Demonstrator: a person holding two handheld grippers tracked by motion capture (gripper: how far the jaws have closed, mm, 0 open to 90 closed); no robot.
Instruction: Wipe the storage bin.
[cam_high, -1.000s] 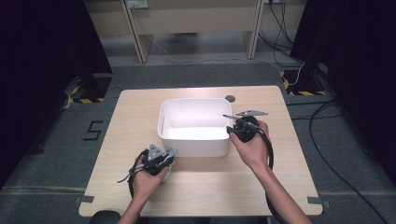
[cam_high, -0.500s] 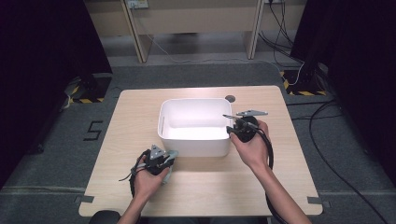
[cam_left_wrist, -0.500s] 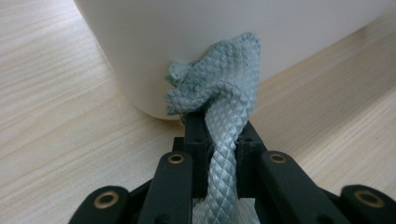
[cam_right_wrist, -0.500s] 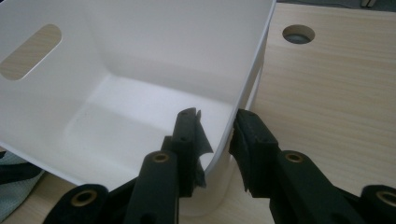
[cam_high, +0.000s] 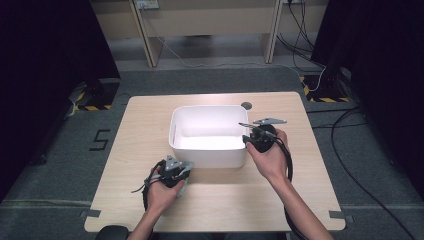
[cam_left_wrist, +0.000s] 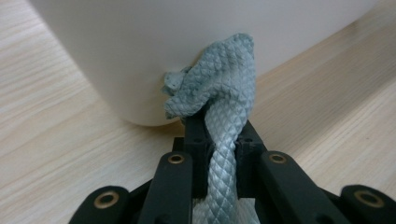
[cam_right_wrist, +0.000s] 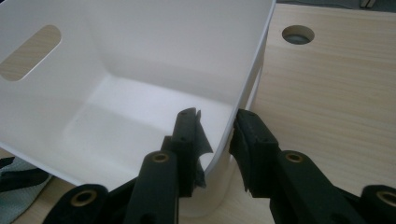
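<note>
Two grippers at a white tub on a wood table, one w/ cloth, one on the rim.

High view: left gripper (cam_high: 175, 172) near tub (cam_high: 207, 150) front wall; right gripper (cam_high: 257, 137) at its right rim. Left gripper view: jaws clamped tight on grey-blue waffle cloth (cam_left_wrist: 219, 93), bunched end against tub's outer wall. Right gripper view: right jaws straddle tub's right wall, one inside, one outside, pinching it.

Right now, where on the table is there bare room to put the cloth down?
Bare wood lies left of the white tub, right of the right claw out to the table edge, and along the near edge between the forearms. It is crowded at the tub's front, where the left claw holds the grey cloth.
</note>
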